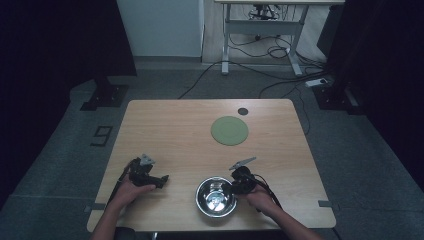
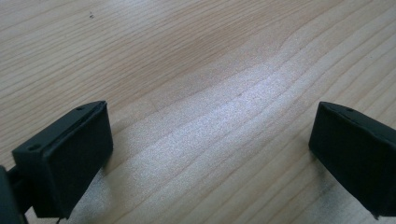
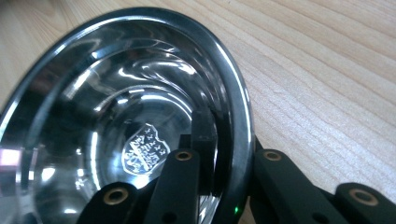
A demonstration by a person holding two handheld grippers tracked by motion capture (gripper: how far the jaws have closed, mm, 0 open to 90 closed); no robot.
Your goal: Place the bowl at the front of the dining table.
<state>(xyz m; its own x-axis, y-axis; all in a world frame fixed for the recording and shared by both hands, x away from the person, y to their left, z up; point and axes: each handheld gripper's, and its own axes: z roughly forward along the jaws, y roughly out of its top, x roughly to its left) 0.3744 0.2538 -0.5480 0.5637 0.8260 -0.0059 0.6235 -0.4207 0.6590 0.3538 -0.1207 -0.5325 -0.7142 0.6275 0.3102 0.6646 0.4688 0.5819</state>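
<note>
The pale wooden worktop (image 1: 165,130) has rounded corners, and most of its surface lies bare: the whole far left quarter and the middle strip between the two hands are open, while the action sits close to the near edge, where the person's forearms come in. The shiny round stainless-steel bowl (image 1: 215,196) stands near that near edge, a little right of centre, with only a narrow band of wood between it and the drop. The right hand-held gripper (image 1: 234,187) meets the bowl at its right rim; in the right gripper view the jaws are clamped on the rim (image 3: 236,140), one black jaw reaching down inside the bowl against the polished wall and the other outside it, so the steel edge runs between them. An embossed shield-shaped mark (image 3: 144,154) shows on the bowl's bottom just beside the inner jaw. The left hand-held gripper (image 1: 162,180) lies low over the worktop, well apart from the bowl to its left, pointing toward it; in the left gripper view its jaws stand wide apart with nothing but bare wood grain between them. Farther back, right of centre, a flat round olive-green mat (image 1: 229,130) lies on the worktop, and a small dark round disc (image 1: 242,111) sits just beyond it near the far edge. Both are well clear of the bowl, with open wood between.
</note>
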